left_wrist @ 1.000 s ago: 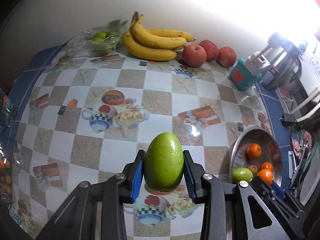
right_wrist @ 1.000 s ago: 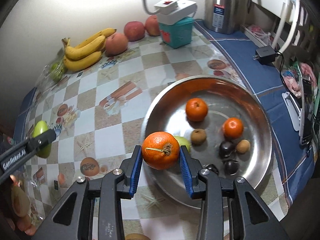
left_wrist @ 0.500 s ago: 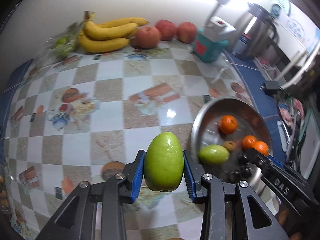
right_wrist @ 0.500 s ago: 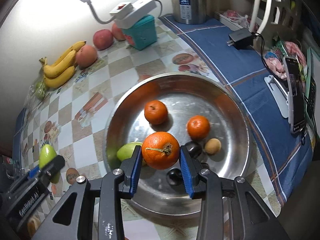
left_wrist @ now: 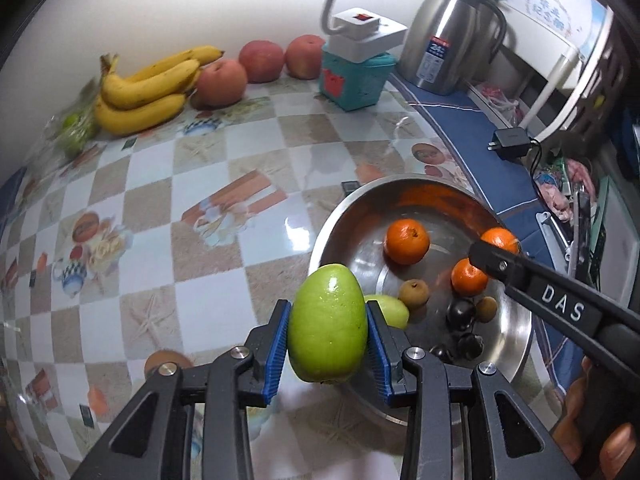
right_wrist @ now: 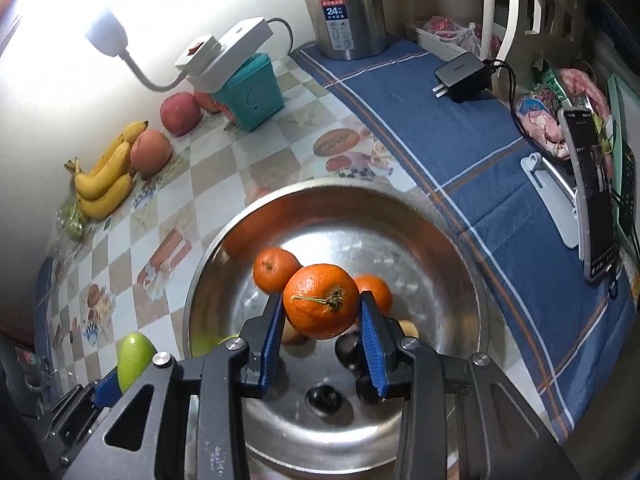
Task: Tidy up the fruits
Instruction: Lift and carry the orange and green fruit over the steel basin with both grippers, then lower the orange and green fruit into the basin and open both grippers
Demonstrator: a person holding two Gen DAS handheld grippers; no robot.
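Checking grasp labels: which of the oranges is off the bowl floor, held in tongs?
The stem-up orange clamped between the right tongs over the steel bowl; the other two lie loose inside it.

Bright lamp [right_wrist: 106, 34] glare washes out the wall [left_wrist: 200, 4]; fisheye edges bend and darken, bowl [right_wrist: 452, 256] rim blurred

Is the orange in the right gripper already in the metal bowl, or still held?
Held: the right gripper clamps the orange between both blue pads, above the metal bowl.
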